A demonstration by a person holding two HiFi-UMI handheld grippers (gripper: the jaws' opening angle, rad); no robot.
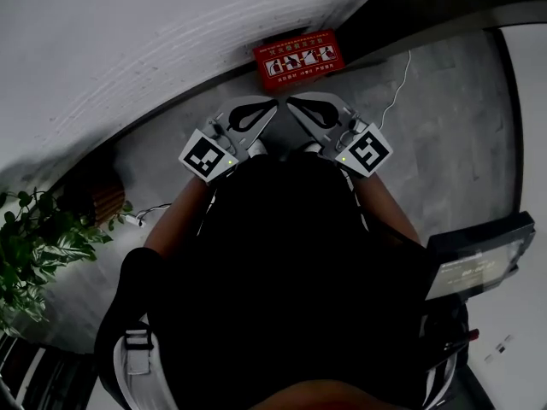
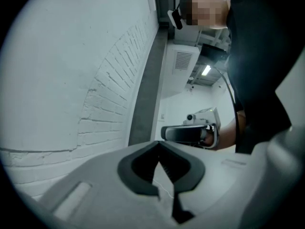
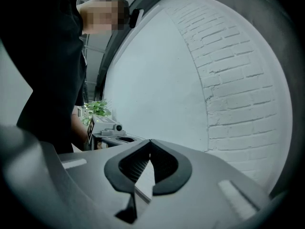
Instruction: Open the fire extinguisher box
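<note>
In the head view the red fire extinguisher box [image 1: 299,58] stands on the grey floor against the white wall, its lid with white pictograms facing up. My left gripper [image 1: 272,103] and right gripper [image 1: 291,102] are held side by side before the person's chest. Their tips almost touch, just short of the box. Both are shut with nothing between the jaws. In the left gripper view the left gripper [image 2: 159,142] has its tips meeting, and the right gripper [image 2: 190,132] shows beyond it. The right gripper view shows the right gripper [image 3: 150,141] closed the same way.
A white brick wall [image 1: 128,41] runs along the left and top. A leafy plant [image 1: 34,237] stands at the lower left. A thin white cable [image 1: 397,88] lies on the floor right of the box. A dark panel [image 1: 479,259] stands at the right edge.
</note>
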